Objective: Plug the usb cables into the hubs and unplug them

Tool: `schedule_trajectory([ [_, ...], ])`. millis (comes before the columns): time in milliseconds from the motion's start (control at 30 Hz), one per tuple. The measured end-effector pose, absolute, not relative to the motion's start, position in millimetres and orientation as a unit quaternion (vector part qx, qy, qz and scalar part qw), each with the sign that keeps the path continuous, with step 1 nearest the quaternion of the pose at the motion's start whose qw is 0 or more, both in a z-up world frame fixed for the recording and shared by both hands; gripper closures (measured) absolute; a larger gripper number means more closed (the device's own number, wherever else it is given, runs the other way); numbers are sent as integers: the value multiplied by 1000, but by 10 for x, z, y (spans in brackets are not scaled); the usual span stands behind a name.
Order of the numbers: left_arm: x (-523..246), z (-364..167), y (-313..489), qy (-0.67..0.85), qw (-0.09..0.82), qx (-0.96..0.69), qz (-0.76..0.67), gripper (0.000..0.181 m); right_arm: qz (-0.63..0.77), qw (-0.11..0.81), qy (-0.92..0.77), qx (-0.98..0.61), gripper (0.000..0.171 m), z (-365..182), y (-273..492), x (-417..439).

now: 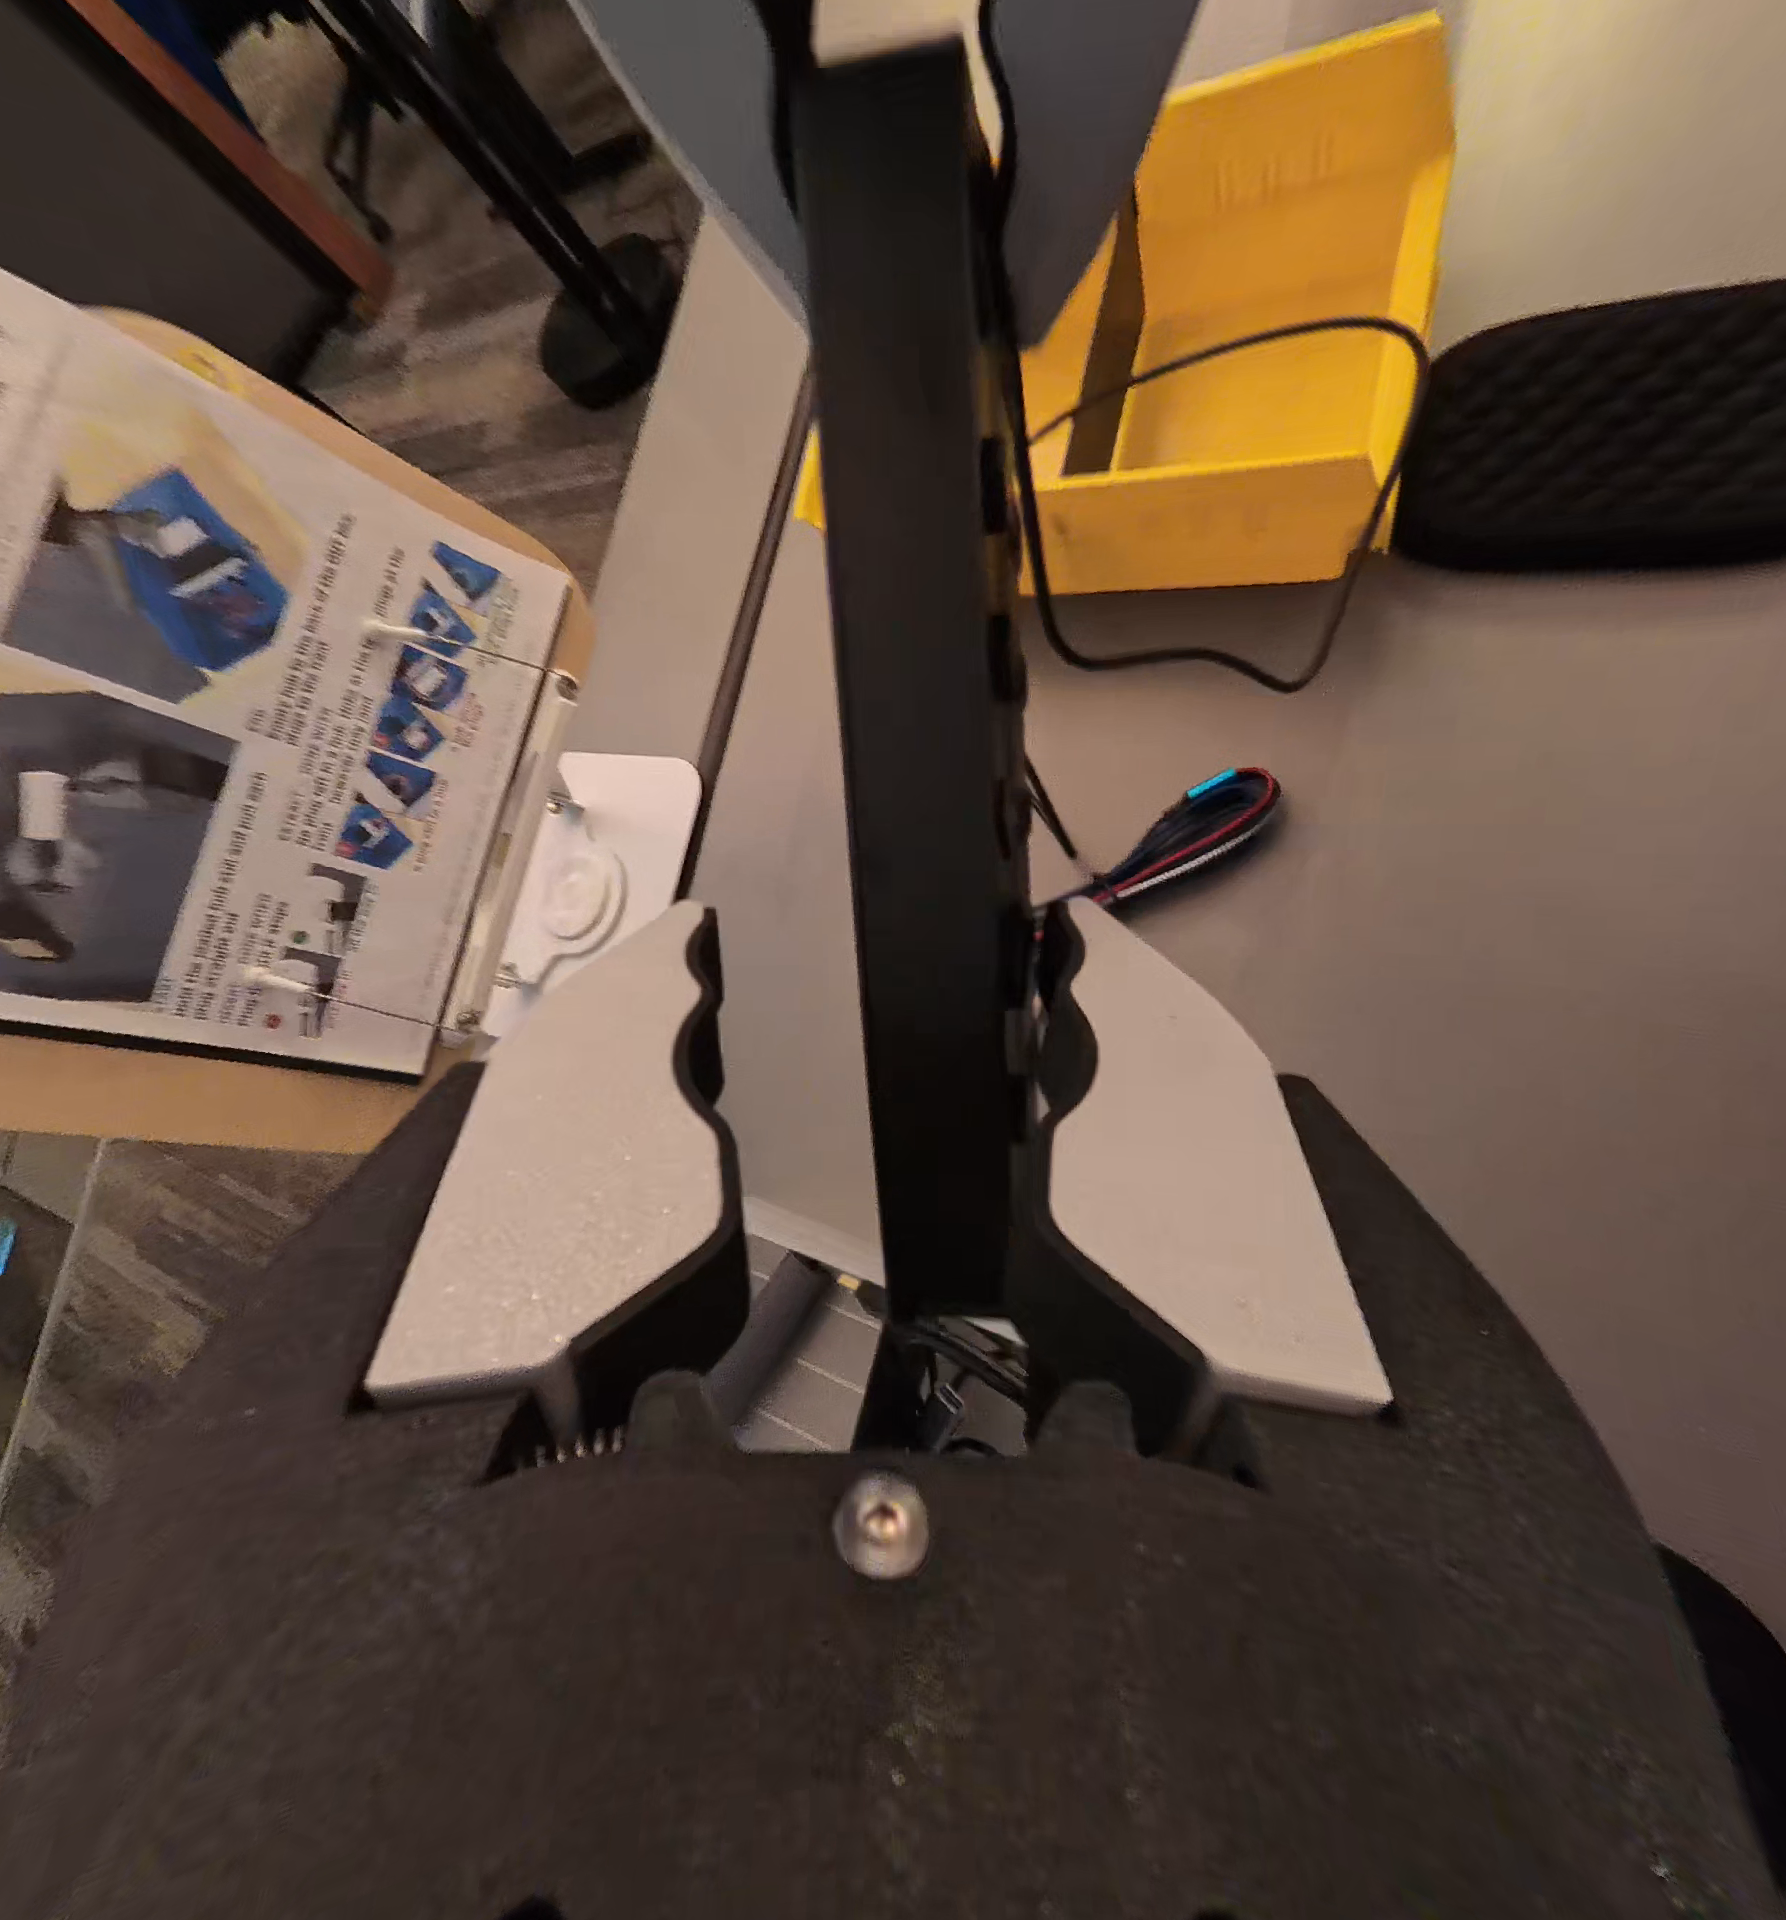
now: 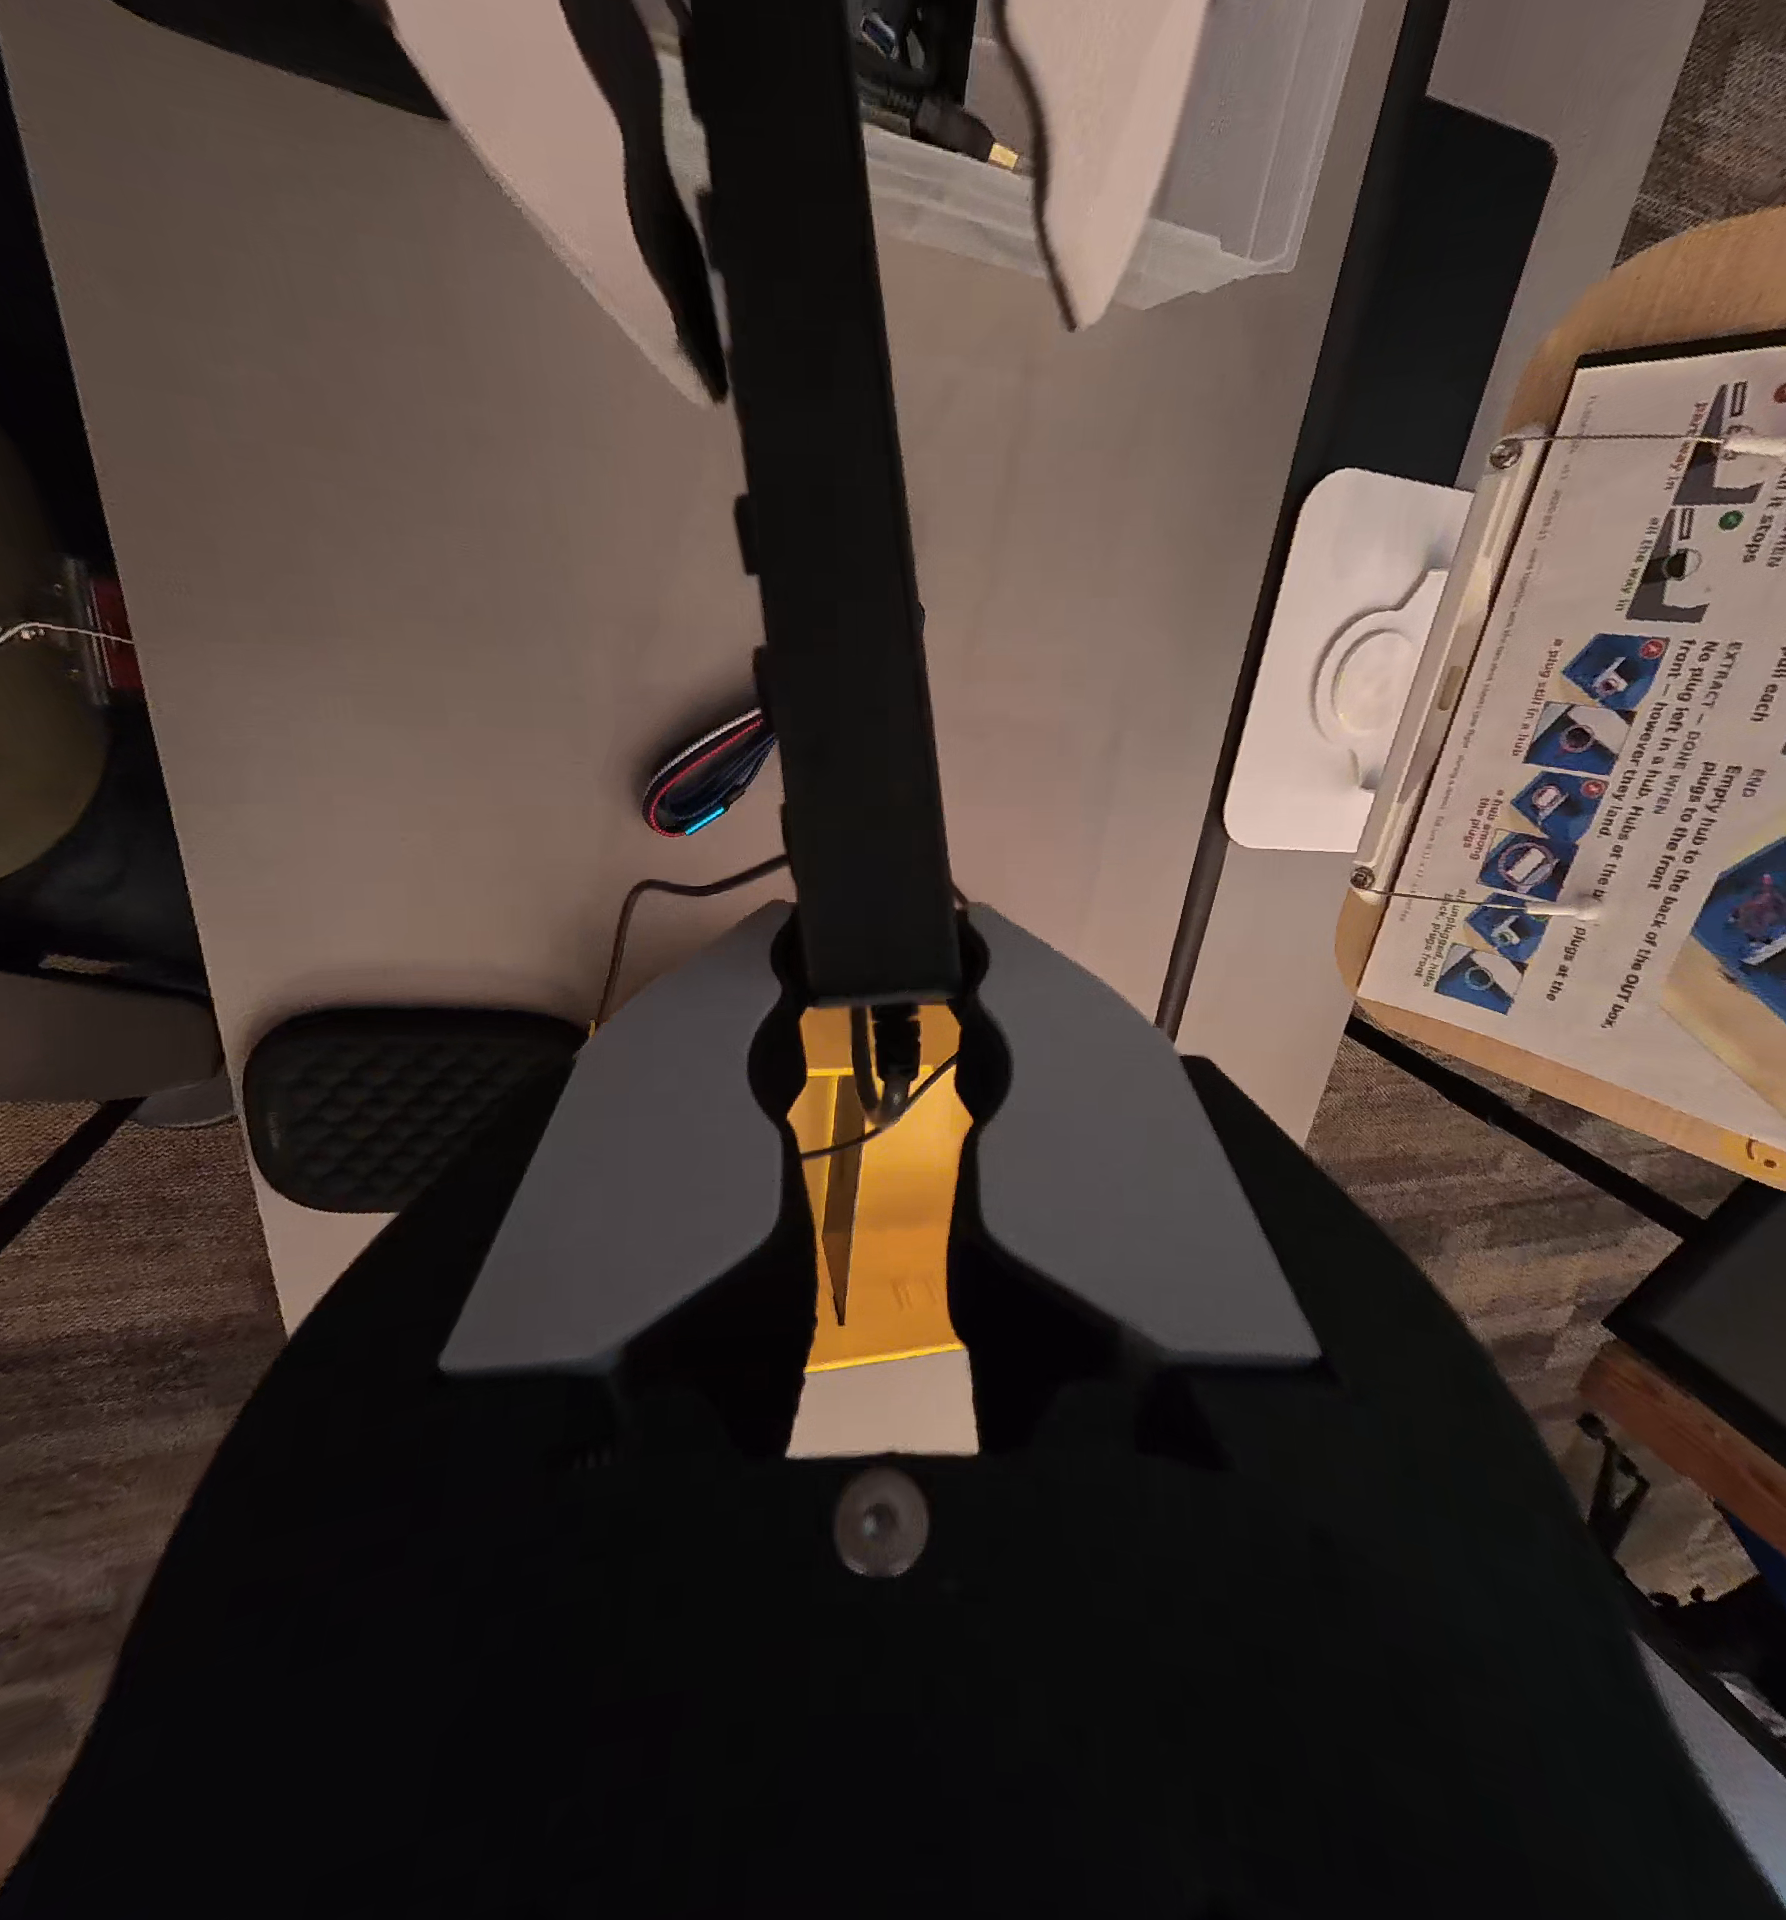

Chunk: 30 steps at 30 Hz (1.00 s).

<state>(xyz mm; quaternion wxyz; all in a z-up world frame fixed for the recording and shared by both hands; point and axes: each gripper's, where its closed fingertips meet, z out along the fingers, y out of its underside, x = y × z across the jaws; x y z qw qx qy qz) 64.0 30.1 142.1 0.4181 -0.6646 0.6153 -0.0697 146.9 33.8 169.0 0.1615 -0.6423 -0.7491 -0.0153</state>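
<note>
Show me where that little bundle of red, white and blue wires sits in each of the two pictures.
Left wrist view: wire bundle lies on the grey table, right of the long black hub.
Right wrist view: wire bundle lies left of the hub, partly behind it.
Shared landmark: the yellow bin.

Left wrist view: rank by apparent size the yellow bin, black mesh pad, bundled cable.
1. yellow bin, though partly hidden behind the black hub and the right gripper.
2. black mesh pad, cut off by the frame edge, so the gap to the bin is unsure.
3. bundled cable, clearly smallest.
</note>
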Motion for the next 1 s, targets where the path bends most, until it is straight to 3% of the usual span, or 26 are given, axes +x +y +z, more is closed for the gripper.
schedule_trajectory([
  [67, 655, 1293, 327, 618, 411, -667, -63, 124, -18, 166, -747, -643, 145, 1724, 325, 1480],
  [167, 787, 1186, 344, 616, 430, -655, -82, 139, -27, 160, -745, -647, 145, 1749, 298, 1539],
  [200, 861, 1146, 322, 618, 437, -646, -101, 152, -33, 162, -745, -647, 145, 1746, 309, 1562],
  [267, 1015, 1049, 333, 609, 458, -635, -129, 150, -29, 146, -743, -653, 145, 1698, 288, 1623],
  [333, 1210, 947, 362, 588, 479, -630, -164, 137, -21, 139, -740, -658, 145, 1628, 290, 1658],
  [467, 1496, 738, 380, 562, 481, -629, -240, 151, -27, 120, -741, -661, 145, 1484, 308, 1815],
  [700, 1766, 582, 294, 516, 494, -616, -332, 154, 21, 145, -744, -652, 144, 1408, 276, 1893],
  [867, 1745, 624, 279, 445, 505, -610, -418, 154, 73, 275, -723, -629, 146, 1850, 352, 1810],
  [1000, 1564, 767, 407, 387, 529, -605, -451, 155, 267, 449, -621, -585, 149, 2514, 104, 1814],
])
